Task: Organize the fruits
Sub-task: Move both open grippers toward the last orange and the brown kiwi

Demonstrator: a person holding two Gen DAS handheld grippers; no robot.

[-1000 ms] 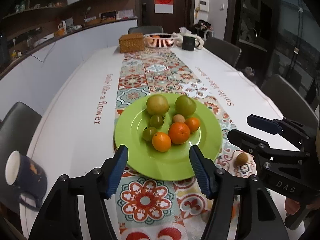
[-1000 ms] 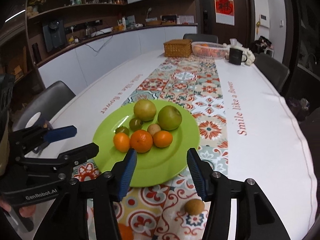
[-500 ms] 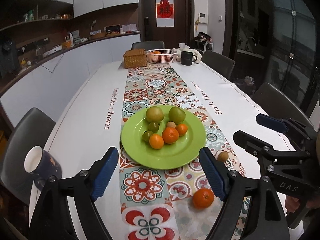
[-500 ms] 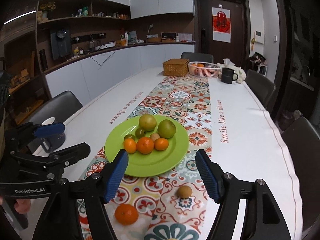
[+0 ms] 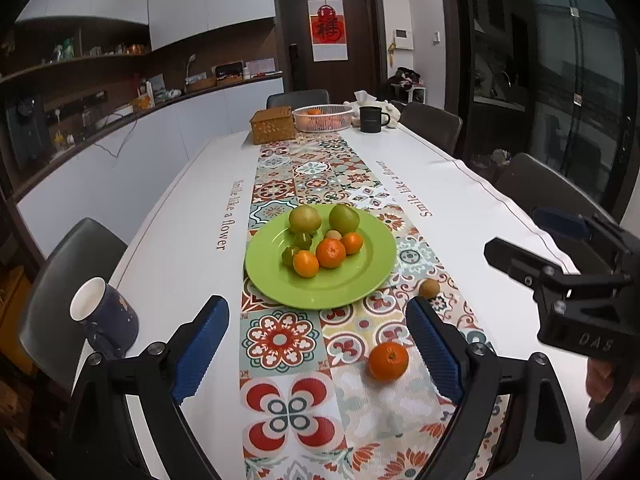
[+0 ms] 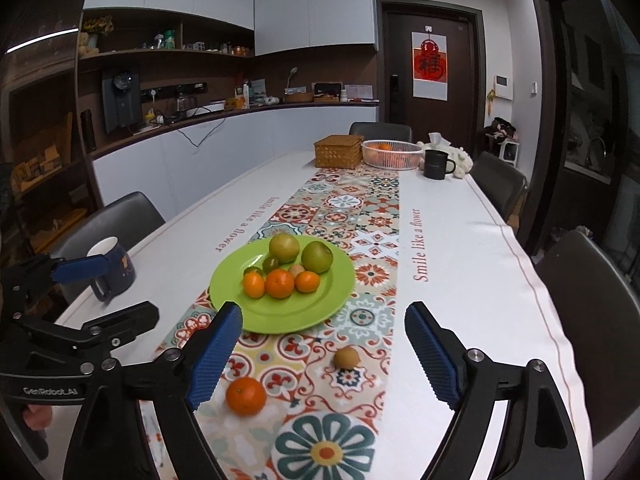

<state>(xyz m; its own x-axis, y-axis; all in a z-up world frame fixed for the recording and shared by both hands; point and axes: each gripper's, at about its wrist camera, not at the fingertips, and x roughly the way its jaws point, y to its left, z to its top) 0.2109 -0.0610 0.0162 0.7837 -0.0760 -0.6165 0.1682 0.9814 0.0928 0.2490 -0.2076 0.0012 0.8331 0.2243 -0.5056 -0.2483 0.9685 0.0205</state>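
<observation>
A green plate [image 5: 360, 280] [image 6: 320, 312] on the patterned table runner holds several fruits: two big green ones, small green ones, oranges and a small brown one. A loose orange [image 5: 388, 361] [image 6: 245, 396] and a small brown fruit [image 5: 429, 288] [image 6: 346, 357] lie on the runner in front of the plate. My left gripper [image 5: 316, 350] is open and empty, held above the runner short of the plate. My right gripper [image 6: 322, 354] is open and empty, above the two loose fruits. Each gripper shows at the edge of the other's view.
A dark blue mug [image 5: 105, 322] [image 6: 112, 266] stands near the table's left edge. At the far end are a wicker box [image 5: 273, 124], a white basket with oranges [image 5: 322, 117] and a black mug [image 5: 372, 119]. Chairs line both sides.
Both grippers have pulled back and risen from the plate. The loose orange and more of the runner have come into view. Both stay open.
</observation>
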